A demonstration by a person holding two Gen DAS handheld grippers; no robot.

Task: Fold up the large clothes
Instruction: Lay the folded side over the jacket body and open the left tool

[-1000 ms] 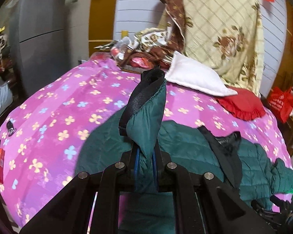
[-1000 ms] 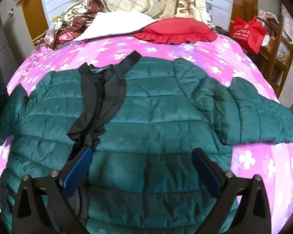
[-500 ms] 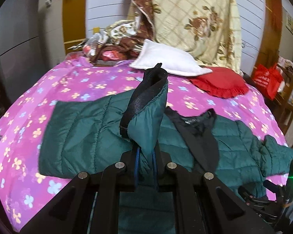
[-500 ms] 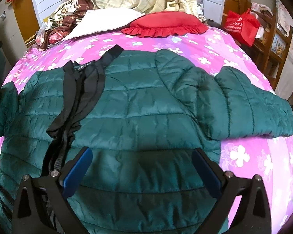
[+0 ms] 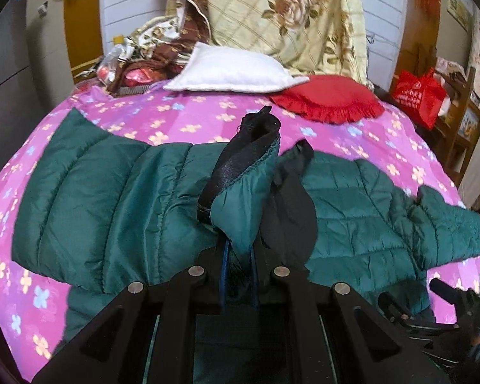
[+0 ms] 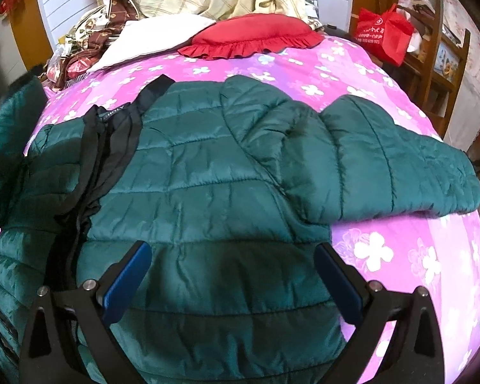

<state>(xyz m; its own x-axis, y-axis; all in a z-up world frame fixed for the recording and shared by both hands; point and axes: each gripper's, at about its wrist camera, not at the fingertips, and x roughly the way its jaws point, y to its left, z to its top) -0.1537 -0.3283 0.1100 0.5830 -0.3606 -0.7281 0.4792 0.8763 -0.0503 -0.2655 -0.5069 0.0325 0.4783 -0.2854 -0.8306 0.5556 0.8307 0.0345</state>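
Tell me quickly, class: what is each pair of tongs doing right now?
Left tongs: closed, holding the green jacket by its sleeve cuff.
Right tongs: open, holding nothing, above the jacket.

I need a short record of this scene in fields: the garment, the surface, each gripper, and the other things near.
garment: green puffer jacket, spread out, black lining showing
surface: pink flowered bedsheet
left gripper: shut on the jacket's cuff, lifted
right gripper: open above the jacket, holds nothing
near: red cushion, white pillow, red bag
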